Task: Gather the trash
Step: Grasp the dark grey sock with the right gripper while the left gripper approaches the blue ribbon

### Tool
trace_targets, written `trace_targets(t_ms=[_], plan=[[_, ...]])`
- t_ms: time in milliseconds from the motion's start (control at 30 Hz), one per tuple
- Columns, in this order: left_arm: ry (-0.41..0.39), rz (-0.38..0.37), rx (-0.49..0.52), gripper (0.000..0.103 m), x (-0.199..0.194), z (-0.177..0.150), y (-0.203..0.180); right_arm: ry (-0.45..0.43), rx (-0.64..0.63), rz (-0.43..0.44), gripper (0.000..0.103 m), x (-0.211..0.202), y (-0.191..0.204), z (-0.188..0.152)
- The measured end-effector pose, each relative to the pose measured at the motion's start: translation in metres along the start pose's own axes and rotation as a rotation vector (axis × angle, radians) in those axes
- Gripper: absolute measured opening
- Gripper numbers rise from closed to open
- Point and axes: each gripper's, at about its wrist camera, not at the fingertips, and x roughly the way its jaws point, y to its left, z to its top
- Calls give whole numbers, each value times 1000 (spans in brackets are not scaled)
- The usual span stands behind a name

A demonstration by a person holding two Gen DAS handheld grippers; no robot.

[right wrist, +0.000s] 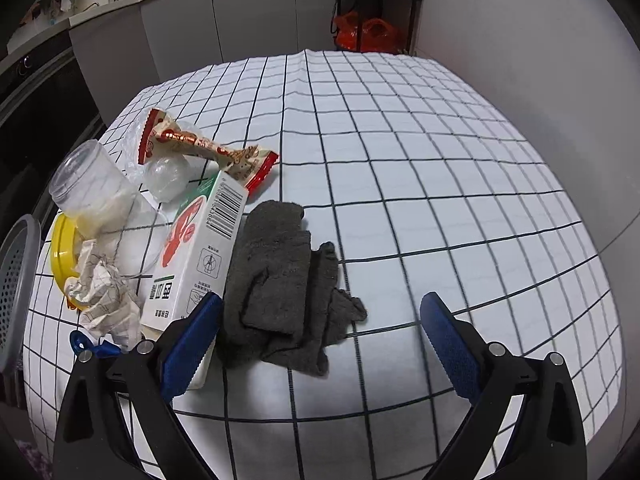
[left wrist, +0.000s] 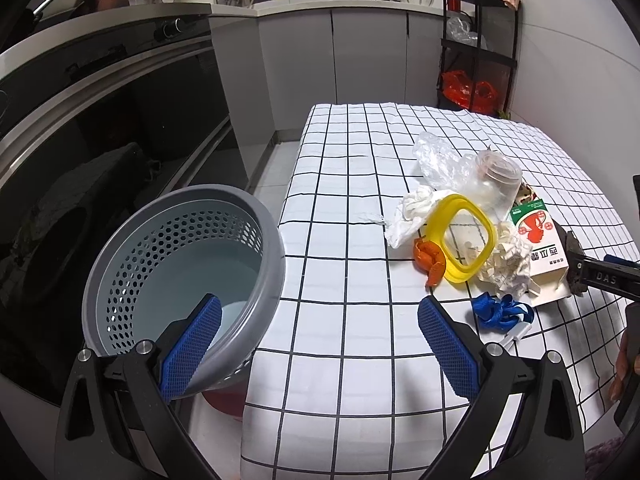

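The left hand-held gripper [left wrist: 318, 336] is hovering with its blue pads spread wide and nothing between them, one pad over the grey perforated basket [left wrist: 120, 256] and the other over the tabletop [left wrist: 352, 200]; the basket is sitting just beside the tabletop's left edge. The right hand-held gripper [right wrist: 320, 338] is likewise hanging with its fingers well apart and holding nothing; a dark grey cloth [right wrist: 280, 280] is lying crumpled between and just ahead of them, with the left finger overlapping the near end of a white carton [right wrist: 196, 256].

The trash is lying clustered on the tabletop to the left of the cloth: the carton with its red and green print, a crumpled paper wad [right wrist: 104, 288] touching it, a yellow ring-shaped lid [left wrist: 460, 236], a clear plastic jar [right wrist: 92, 184] tipped on its side, a red and tan snack wrapper [right wrist: 208, 148], thin clear plastic film [left wrist: 440, 160], orange peel [left wrist: 430, 260] and a blue scrap [left wrist: 500, 312] nearest the left gripper.

A white cloth with a black grid is covering the tabletop; a dark oven front [left wrist: 100, 120] is standing at left, grey cabinets [left wrist: 332, 52] are running along the far wall, and a black shelf rack [left wrist: 480, 44] with a red bag [left wrist: 466, 90] is standing in the corner.
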Motion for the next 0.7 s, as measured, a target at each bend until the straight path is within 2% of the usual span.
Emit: trace_targets(t_ms=[133,233,300,367,400,433,467,700], plan=[[2,-9,1,97,1,0,-1,27,-10,14,91,8,3,-1],[3,-26,-5,97,2,0,-2,28,-15,45,70,6,7,-2],[6,-34,-7,97,4,0,-3,19,-27,41,63,3,10,-2],[8,-43,-6,97,5,0,-4,9,-37,54,46,0,13,-2],[8,-47,-6,97,5,-1,-5,1,-40,54,43,-2,13,-1],[7,-55,-4,97,5,-1,-7,-4,-40,64,32,-5,12,-1],[4,-62,-2,97,5,-2,-9,-6,-32,71,28,-7,11,-1],[4,-143,35,97,4,-10,-37,-36,26,117,24,-27,0,-1]])
